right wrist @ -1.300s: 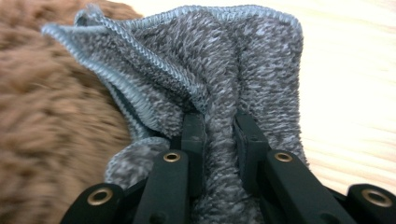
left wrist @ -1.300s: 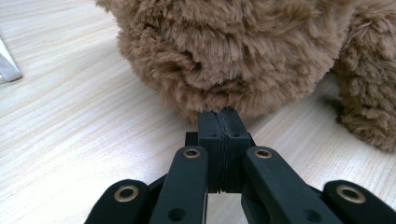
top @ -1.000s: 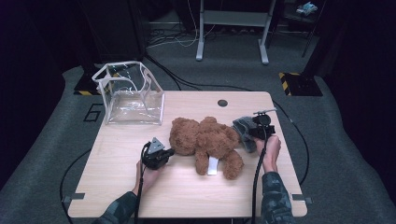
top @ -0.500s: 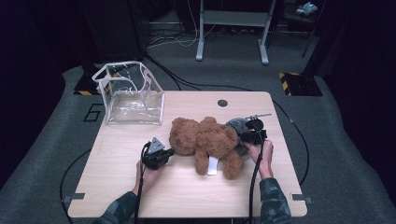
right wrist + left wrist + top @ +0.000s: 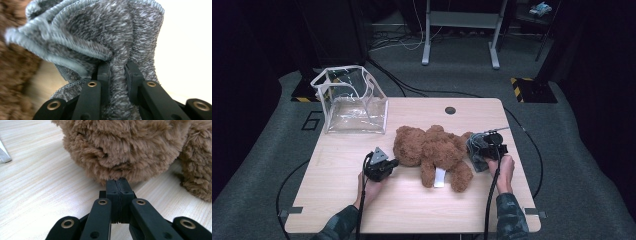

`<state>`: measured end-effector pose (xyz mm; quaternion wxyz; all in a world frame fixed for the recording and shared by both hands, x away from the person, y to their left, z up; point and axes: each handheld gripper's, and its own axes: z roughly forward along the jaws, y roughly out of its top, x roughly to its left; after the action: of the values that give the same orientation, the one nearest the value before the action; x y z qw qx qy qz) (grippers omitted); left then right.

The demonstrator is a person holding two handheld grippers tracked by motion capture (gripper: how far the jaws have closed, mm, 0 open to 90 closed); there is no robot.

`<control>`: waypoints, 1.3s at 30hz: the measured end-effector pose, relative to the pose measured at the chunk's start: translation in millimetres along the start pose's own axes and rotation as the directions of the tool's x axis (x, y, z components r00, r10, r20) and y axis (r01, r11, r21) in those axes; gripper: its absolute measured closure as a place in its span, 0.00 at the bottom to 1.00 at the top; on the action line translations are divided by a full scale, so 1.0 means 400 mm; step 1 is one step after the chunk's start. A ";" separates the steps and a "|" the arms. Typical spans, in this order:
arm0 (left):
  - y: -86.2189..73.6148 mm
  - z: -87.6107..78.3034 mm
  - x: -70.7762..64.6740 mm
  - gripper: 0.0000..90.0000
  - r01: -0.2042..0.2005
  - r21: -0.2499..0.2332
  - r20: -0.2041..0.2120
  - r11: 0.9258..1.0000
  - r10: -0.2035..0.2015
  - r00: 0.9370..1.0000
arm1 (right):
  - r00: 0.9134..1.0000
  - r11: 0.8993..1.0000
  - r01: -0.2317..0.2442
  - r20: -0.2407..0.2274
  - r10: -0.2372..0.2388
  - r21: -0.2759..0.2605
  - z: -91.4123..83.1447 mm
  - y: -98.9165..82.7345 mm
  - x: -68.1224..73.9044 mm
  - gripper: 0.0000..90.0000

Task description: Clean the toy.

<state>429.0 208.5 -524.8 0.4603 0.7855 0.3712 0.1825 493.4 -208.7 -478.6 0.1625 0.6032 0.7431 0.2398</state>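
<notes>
A brown teddy bear [image 5: 432,150] lies across the middle of the wooden table [image 5: 412,210], a white tag [image 5: 439,177] near its legs. My left gripper [image 5: 393,162] rests just left of the bear's head. Its jaws are shut, and in the left gripper view [image 5: 117,181] the tips touch the fur of the bear [image 5: 125,147] with nothing seen between the pads. At the bear's right end my right gripper [image 5: 480,151] is shut on a bunched grey knit cloth [image 5: 474,150]. The cloth [image 5: 100,32] rises from between the jaws of the right gripper [image 5: 117,67].
A clear plastic bag with white edging [image 5: 349,100] stands open at the table's back left corner. A small dark round hole [image 5: 450,110] sits near the back edge. Black cables trail from both grippers over the front edge.
The right gripper has come down and slightly toward the person with the grey cloth, close against the bear's right end. The left gripper has stayed put.
</notes>
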 end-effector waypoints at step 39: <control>0.000 -0.002 0.003 0.98 0.004 -0.001 0.005 1.000 -0.004 1.000 | 1.000 0.996 -0.008 0.004 0.008 -0.086 -0.064 -0.003 -0.007 0.86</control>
<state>429.4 210.0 -524.4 0.4620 0.7849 0.3716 0.1801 479.6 -215.6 -458.1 0.1890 0.5991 0.7294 0.2707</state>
